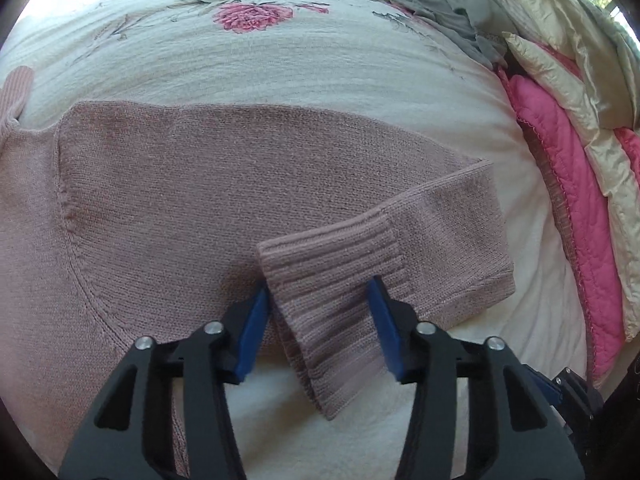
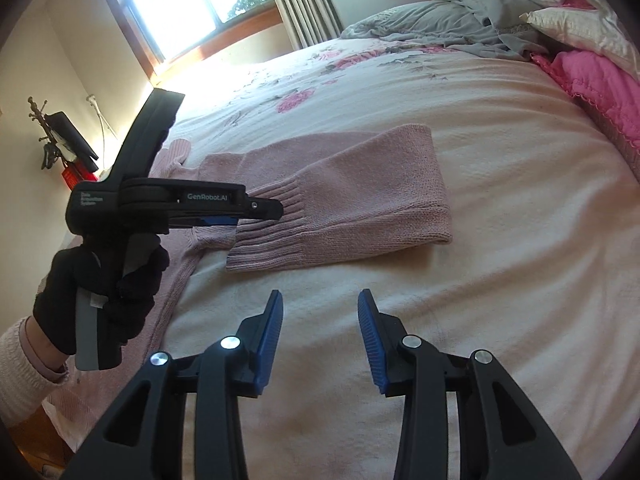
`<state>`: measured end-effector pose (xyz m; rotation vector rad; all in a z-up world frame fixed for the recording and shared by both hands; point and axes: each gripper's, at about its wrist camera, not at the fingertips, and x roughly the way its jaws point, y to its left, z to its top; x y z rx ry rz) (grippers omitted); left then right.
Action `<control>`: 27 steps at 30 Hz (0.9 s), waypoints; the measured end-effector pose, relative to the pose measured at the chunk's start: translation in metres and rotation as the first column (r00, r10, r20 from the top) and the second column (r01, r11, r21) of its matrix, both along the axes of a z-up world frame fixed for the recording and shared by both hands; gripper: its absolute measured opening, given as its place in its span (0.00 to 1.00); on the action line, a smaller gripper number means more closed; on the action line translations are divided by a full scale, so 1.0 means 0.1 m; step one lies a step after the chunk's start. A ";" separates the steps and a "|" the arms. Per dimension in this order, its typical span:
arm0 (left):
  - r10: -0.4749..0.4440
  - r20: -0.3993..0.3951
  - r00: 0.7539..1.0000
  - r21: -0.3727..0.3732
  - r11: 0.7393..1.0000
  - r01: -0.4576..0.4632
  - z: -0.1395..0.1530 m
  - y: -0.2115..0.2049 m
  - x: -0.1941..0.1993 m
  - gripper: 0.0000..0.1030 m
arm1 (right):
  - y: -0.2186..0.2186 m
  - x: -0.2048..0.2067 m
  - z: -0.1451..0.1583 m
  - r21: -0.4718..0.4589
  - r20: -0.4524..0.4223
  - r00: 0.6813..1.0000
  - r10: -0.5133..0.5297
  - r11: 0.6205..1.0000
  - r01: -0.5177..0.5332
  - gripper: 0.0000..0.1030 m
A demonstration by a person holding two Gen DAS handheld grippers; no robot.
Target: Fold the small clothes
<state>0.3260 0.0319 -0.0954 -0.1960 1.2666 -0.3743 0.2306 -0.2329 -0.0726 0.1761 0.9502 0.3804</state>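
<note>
A dusty-pink knitted sweater (image 1: 180, 184) lies flat on the bed. One sleeve (image 2: 360, 184) is folded back across it, so the ribbed cuff (image 1: 328, 256) points toward me. My left gripper (image 1: 318, 292) is open, its blue pads on either side of the cuff and not closed on it. From the right wrist view the left gripper (image 2: 276, 210) is side-on just above the cuff (image 2: 272, 248), held by a black-gloved hand (image 2: 100, 300). My right gripper (image 2: 320, 300) is open over bare bedspread, a short way in front of the cuff, with nothing between its fingers.
The bed has a cream bedspread (image 2: 500, 240) with pink flowers. A crumpled grey garment (image 2: 440, 24), a bright pink quilt (image 1: 560, 208) and cream pillows (image 2: 580, 28) lie along the far and right sides. A window (image 2: 192, 0) and the wall are at the left.
</note>
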 end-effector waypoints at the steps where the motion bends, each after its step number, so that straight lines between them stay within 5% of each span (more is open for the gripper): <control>1: -0.007 0.005 1.000 -0.023 1.000 0.007 0.03 0.00 0.00 0.12 | -0.01 0.00 -0.01 -0.004 -0.001 1.000 -0.005 1.000 0.005 0.38; 11: 0.085 0.160 0.983 -0.107 0.992 -0.068 0.57 0.70 -0.26 0.07 | 0.08 0.02 0.01 -0.007 0.004 1.000 -0.017 1.000 0.017 0.39; 20: 0.228 0.211 0.950 -0.034 0.973 -0.226 0.84 2.04 -0.31 0.07 | 0.41 0.23 0.08 0.039 -0.001 1.000 0.009 0.999 -0.009 0.39; 27: 0.337 0.222 0.915 0.043 0.934 -0.355 0.86 3.03 -0.39 0.07 | 0.90 0.43 0.12 0.057 -0.007 0.998 0.060 0.997 -0.060 0.40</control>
